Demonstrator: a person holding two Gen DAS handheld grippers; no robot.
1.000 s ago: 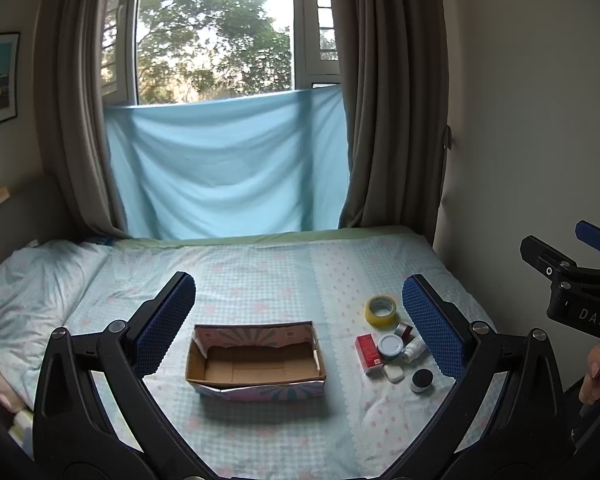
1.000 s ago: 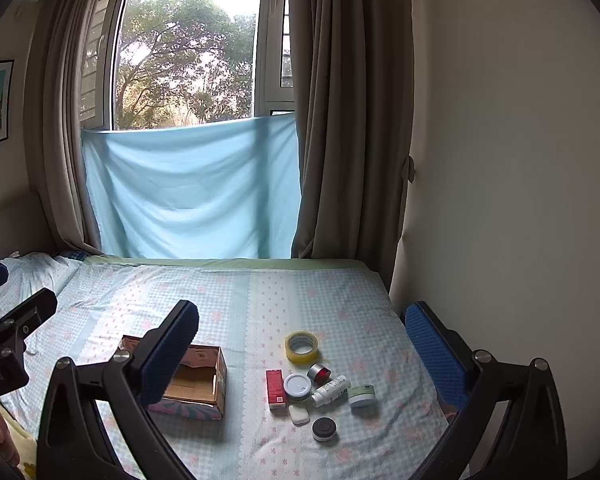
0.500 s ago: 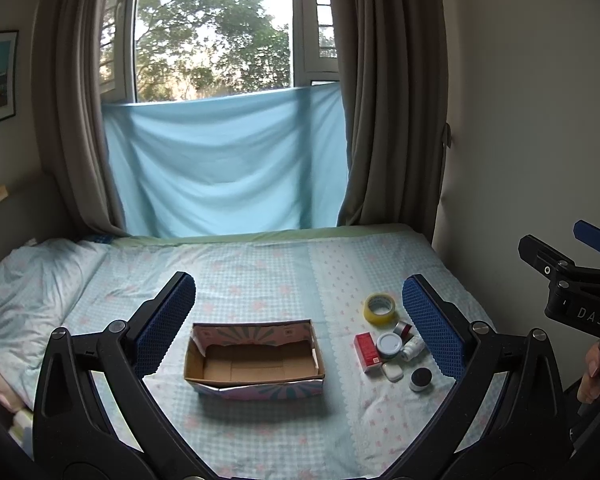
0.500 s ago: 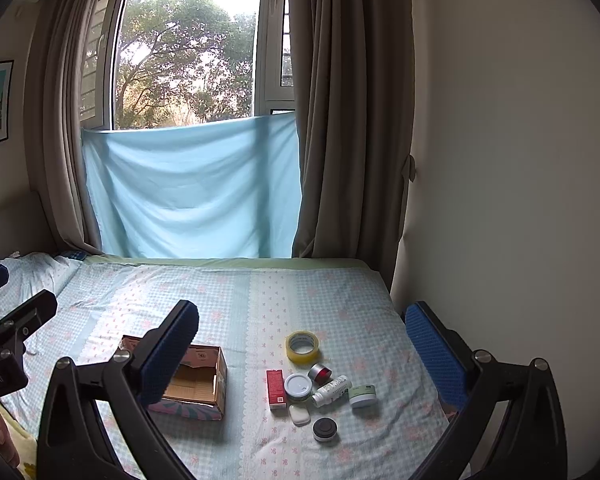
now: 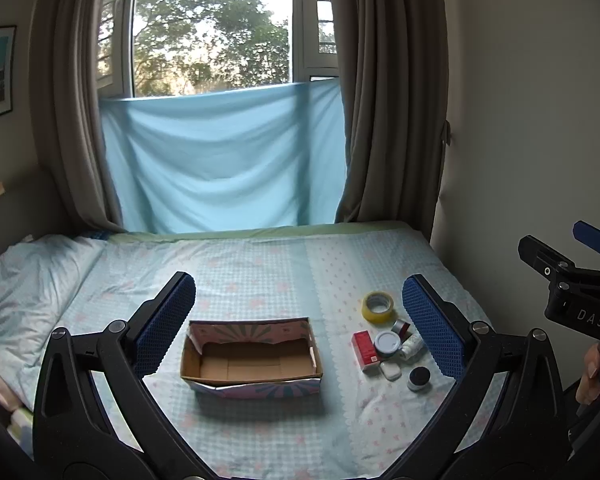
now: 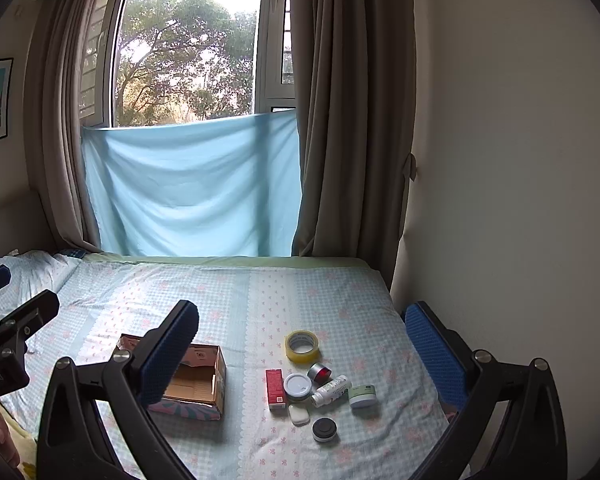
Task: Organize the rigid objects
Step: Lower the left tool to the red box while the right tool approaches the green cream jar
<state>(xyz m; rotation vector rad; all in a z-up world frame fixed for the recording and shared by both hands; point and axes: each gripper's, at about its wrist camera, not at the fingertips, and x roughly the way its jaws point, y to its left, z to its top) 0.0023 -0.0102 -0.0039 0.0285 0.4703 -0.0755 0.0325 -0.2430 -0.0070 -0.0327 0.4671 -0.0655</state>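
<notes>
An open, empty cardboard box (image 5: 252, 360) (image 6: 196, 384) lies on the bed. To its right is a cluster of small items: a yellow tape roll (image 5: 377, 307) (image 6: 302, 346), a red box (image 5: 363, 349) (image 6: 275, 389), a white-lidded jar (image 6: 297, 387), a small white bottle (image 6: 331, 390), a green jar (image 6: 362, 395), a black-lidded jar (image 6: 324, 429) and a white eraser-like block (image 6: 299, 415). My left gripper (image 5: 298, 328) is open and empty above the box. My right gripper (image 6: 300, 354) is open and empty above the cluster.
The bed (image 5: 260, 264) has a checked blue sheet and a pillow (image 5: 28, 280) at the left. A blue cloth (image 5: 220, 160) and brown curtains (image 5: 388, 100) hang at the window behind. A wall (image 6: 500, 160) runs along the bed's right side.
Both views have shifted only slightly; nothing on the bed has moved and both grippers stay open.
</notes>
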